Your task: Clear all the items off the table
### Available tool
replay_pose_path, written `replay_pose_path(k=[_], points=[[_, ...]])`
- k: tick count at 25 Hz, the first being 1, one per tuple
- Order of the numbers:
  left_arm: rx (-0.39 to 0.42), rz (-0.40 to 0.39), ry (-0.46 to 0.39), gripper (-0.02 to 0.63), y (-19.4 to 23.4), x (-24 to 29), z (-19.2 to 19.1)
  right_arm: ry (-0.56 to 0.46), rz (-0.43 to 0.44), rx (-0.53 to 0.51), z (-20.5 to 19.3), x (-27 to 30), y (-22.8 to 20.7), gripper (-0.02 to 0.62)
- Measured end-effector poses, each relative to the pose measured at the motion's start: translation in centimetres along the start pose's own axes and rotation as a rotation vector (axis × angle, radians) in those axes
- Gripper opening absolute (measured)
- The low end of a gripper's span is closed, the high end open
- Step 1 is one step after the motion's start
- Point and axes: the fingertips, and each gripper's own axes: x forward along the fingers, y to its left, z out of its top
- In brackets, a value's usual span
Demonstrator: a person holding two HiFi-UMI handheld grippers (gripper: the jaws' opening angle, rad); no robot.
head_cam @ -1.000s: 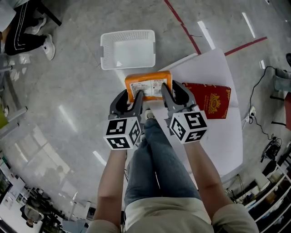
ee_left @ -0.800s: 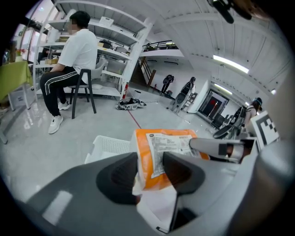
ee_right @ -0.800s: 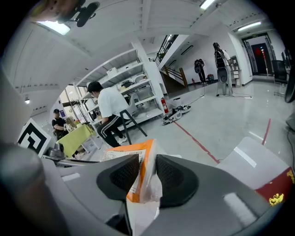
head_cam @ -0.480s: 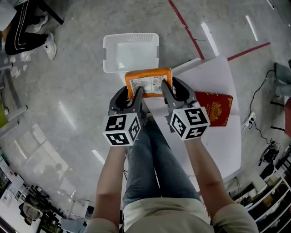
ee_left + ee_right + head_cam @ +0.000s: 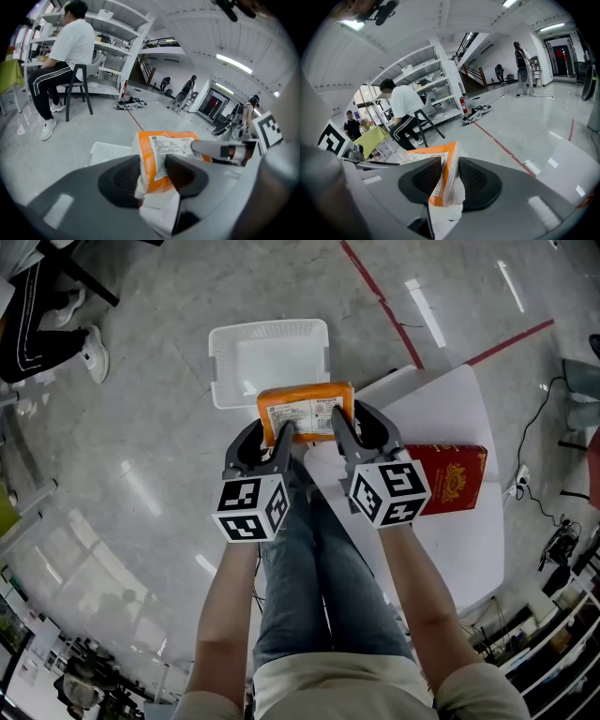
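Note:
An orange packet with a white printed label hangs in the air between both grippers, over the near rim of a white basket on the floor. My left gripper is shut on the packet's left end, seen up close as the orange packet between the pads. My right gripper is shut on its right end, where the orange packet is pinched. A red booklet with a gold crest lies on the white table to the right.
A red line runs across the grey floor beyond the table. A seated person's legs and chair are at the far left. Cables and gear lie right of the table. The person's jeans show below the grippers.
Both grippers have carried the orange packet off the table's edge toward the basket, and it now overlaps the basket's near rim. The red booklet has stayed on the table.

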Motion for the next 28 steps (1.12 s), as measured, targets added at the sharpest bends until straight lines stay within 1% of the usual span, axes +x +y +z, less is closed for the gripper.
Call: replay_pose_path(k=[9,16,21,28], points=[[0.016,-0.016,0.054,0.176,4.6,3.7,0.6,0.037,-0.040,0.031,-0.9,5.8,0.2,0.117],[0.014,-0.011,0.080,0.176,8.7,6.8,1.0,0.060,-0.039,0.035,-1.5,11.0,0.5,0.118],[-0.012,-0.004,0.100,0.176,10.4,8.4,0.0,0.086,-0.036,0.024,-2.6,13.3,0.3,0.117],[-0.026,-0.003,0.138,0.176,13.7,11.3,-2.3,0.148,-0.036,0.013,-5.6,17.3,0.1,0.118]])
